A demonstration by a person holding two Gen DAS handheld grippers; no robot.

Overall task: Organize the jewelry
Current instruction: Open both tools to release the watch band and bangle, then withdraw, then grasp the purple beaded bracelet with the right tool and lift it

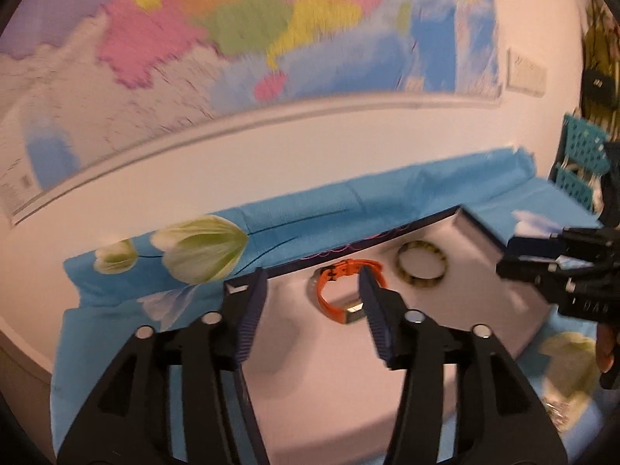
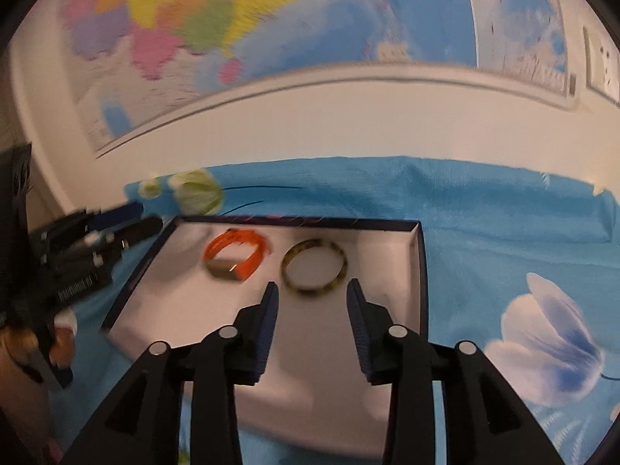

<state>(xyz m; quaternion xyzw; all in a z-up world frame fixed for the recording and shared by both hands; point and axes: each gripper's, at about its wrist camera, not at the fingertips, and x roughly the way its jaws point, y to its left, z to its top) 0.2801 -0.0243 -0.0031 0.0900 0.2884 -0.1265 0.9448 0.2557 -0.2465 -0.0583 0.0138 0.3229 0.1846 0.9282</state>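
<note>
- The left gripper (image 1: 312, 283) is standing with its jaws apart and nothing between the pads; the view past them is showing only the white floor of the box (image 1: 480, 232).
- The right gripper (image 2: 312, 288) is likewise holding its jaws parted and empty, hovering over the near part of the same box (image 2: 420, 271).
- The orange watch (image 1: 341, 290) is lying flat on the box floor just beyond the left jaws, partly hidden behind the left gripper's right finger; from the right wrist it is sitting ahead of the right jaws and off to their left (image 2: 234, 257).
- The tortoiseshell bangle (image 1: 422, 265) is resting flat beside the watch, apart from it, ahead and to the right of the left jaws; from the right wrist it is lying just beyond the right jaws, near their left fingertip (image 2: 314, 271).
- The right gripper is showing at the right edge of the left wrist view (image 1: 503, 261), its tips reaching over the box's far right wall.
- The blue flowered cloth (image 2: 503, 224) is spreading under the box on all sides of both jaws.
- A coloured wall map (image 1: 232, 19) is hanging above and beyond both jaws, blurred.
</note>
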